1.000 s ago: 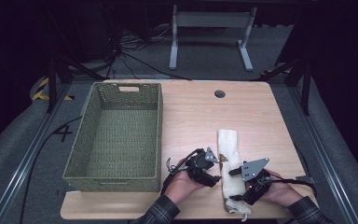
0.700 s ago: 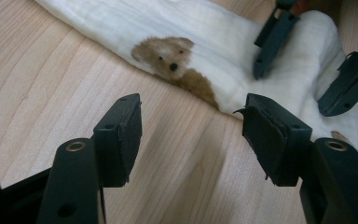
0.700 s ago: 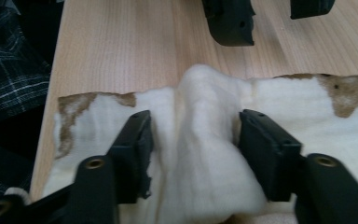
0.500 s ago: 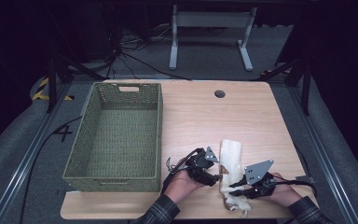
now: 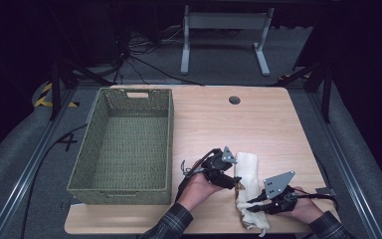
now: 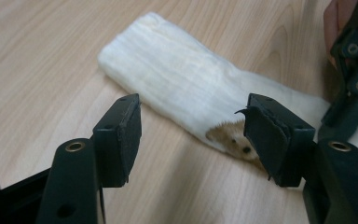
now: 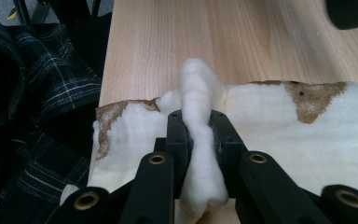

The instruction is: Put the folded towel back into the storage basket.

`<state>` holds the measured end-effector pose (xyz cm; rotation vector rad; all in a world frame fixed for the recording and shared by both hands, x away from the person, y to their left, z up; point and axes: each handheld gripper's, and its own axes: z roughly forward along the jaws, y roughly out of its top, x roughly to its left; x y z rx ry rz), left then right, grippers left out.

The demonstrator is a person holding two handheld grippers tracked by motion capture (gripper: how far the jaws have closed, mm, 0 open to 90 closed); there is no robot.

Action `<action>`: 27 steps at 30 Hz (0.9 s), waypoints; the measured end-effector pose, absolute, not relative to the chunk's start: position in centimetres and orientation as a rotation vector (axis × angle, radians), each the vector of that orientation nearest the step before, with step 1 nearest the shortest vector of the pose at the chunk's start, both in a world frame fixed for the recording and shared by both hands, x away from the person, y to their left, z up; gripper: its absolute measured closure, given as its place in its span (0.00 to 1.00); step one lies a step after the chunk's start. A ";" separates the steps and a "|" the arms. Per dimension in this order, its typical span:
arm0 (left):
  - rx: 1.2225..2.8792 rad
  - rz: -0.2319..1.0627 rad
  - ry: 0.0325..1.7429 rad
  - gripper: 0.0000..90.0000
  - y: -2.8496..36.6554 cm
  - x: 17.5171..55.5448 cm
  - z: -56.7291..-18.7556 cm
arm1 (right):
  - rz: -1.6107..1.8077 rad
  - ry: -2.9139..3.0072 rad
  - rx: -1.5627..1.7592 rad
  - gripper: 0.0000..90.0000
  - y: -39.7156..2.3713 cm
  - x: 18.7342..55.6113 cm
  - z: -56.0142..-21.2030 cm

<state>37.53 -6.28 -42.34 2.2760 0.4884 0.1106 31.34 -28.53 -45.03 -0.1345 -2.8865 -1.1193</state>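
Note:
A cream fluffy cloth (image 5: 247,172) with brown patches lies lengthwise on the wooden table (image 5: 258,124) near its front edge. My left gripper (image 5: 236,182) sits at the cloth's left edge, open; in the left gripper view its jaws (image 6: 193,127) straddle the edge of the cloth (image 6: 177,79) without pressing it. My right gripper (image 5: 249,204) is at the cloth's near end. Its jaws have just been closing, and in the right gripper view they (image 7: 198,135) pinch a raised fold of the cloth (image 7: 279,135).
A green woven basket (image 5: 169,144) stands on the table's left half, close to my left hand. A cable hole (image 5: 235,100) is near the far edge. A plaid sleeve (image 7: 28,93) lies at the table's front edge.
The right gripper's jaws have shut on the cloth's near end, which is now bunched up and crumpled. The left gripper has stayed where it was, open.

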 end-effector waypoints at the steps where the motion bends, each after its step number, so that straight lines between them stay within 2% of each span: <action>1: 2.276 0.111 0.488 0.41 -6.3 37.5 -42.3 | -1.114 -2.886 -0.135 0.89 -28.5 31.3 -45.0; 8: 2.302 0.131 0.456 0.39 -8.2 40.4 -42.0 | -1.097 -2.874 -0.139 0.89 -28.5 31.6 -45.2; 18: 2.351 0.091 0.471 0.36 -10.1 44.1 -43.8 | -1.085 -2.857 -0.144 0.89 -28.5 31.8 -45.3; 27: 2.401 0.069 0.439 0.32 -11.3 45.0 -45.3 | -1.083 -2.847 -0.154 0.89 -28.5 31.9 -45.4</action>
